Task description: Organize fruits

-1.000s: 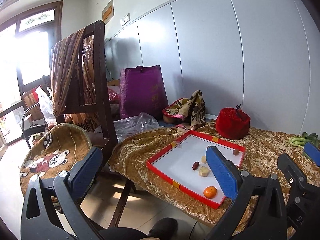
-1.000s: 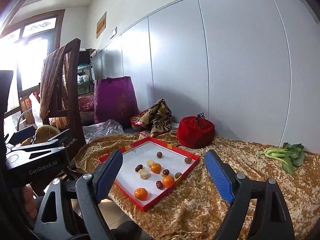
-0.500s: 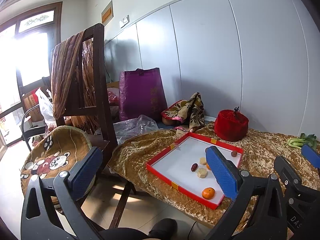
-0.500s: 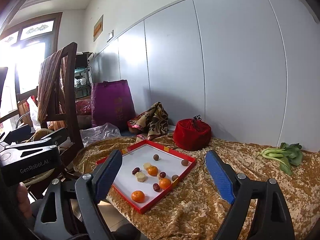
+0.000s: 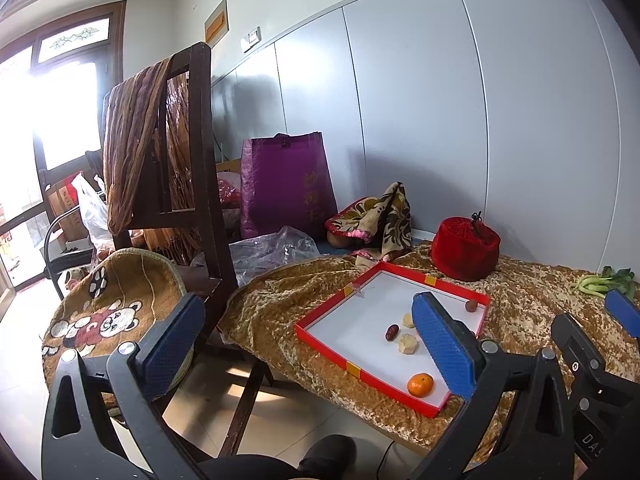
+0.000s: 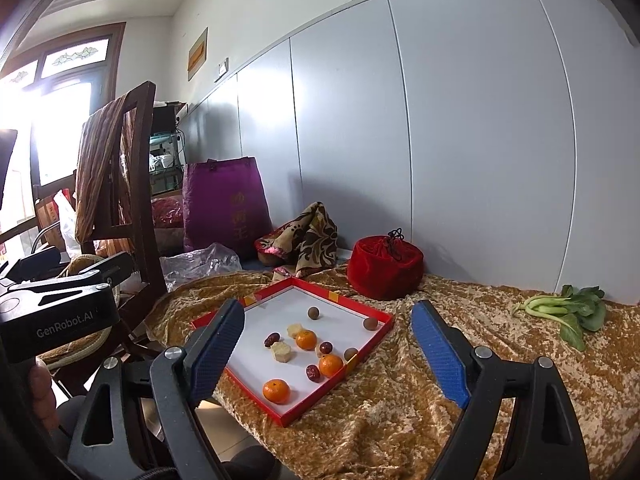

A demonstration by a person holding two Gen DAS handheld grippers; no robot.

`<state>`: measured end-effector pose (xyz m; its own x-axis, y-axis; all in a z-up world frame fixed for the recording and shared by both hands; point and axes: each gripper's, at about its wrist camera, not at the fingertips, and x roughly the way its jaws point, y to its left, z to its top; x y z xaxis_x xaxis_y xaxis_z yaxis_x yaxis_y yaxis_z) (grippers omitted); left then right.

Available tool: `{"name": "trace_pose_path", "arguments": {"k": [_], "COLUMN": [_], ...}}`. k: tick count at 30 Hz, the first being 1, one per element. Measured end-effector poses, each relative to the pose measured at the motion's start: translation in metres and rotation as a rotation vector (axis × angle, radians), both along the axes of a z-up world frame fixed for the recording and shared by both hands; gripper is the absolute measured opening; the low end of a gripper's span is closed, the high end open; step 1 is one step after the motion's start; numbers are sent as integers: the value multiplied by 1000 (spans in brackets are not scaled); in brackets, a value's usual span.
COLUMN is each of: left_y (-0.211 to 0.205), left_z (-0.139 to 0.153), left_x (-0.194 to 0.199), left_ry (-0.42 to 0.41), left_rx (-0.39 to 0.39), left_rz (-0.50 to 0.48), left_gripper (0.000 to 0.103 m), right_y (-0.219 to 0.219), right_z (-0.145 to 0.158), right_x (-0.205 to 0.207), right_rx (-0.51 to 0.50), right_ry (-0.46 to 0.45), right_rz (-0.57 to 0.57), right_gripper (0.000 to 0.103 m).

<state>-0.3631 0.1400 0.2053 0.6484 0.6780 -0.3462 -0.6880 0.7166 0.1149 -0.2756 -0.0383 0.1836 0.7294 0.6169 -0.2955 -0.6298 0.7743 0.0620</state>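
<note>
A red-rimmed white tray (image 6: 379, 334) lies on the gold-clothed table (image 6: 400, 420). In it are three oranges (image 6: 276, 391), dark red dates (image 6: 313, 373), small brown round fruits (image 6: 313, 313) and pale chunks (image 6: 281, 351). My right gripper (image 6: 328, 312) hovers short of the tray, open, with nothing between its blue pads (image 6: 438, 350). My left gripper (image 5: 306, 312) is to the left, off the table's corner, also open and empty. From there the tray (image 5: 320, 338) shows one orange (image 5: 420, 384), partly hidden by my right finger (image 5: 444, 346).
A red velvet pouch (image 6: 385, 266) stands behind the tray. Green leafy stalks (image 6: 568, 310) lie at the far right of the table. A wooden chair (image 5: 202, 184) draped with cloth, a bear cushion (image 5: 108, 308), a purple bag (image 5: 286, 184) and a plastic bag (image 5: 272, 250) crowd the left.
</note>
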Motion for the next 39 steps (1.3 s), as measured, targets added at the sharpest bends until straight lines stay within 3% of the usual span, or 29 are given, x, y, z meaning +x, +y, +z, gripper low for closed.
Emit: {"name": "trace_pose_path", "arguments": {"k": [39], "left_y": [11], "left_z": [-10], "left_x": [3], "left_ry": [19], "left_rx": [-19], "left_rz": [-21], "left_gripper": [103], "right_y": [6], "right_z": [-2], "right_x": [-1], "right_rx": [-21], "right_ry": [-11], "right_rz": [-2], "right_gripper": [87]}}
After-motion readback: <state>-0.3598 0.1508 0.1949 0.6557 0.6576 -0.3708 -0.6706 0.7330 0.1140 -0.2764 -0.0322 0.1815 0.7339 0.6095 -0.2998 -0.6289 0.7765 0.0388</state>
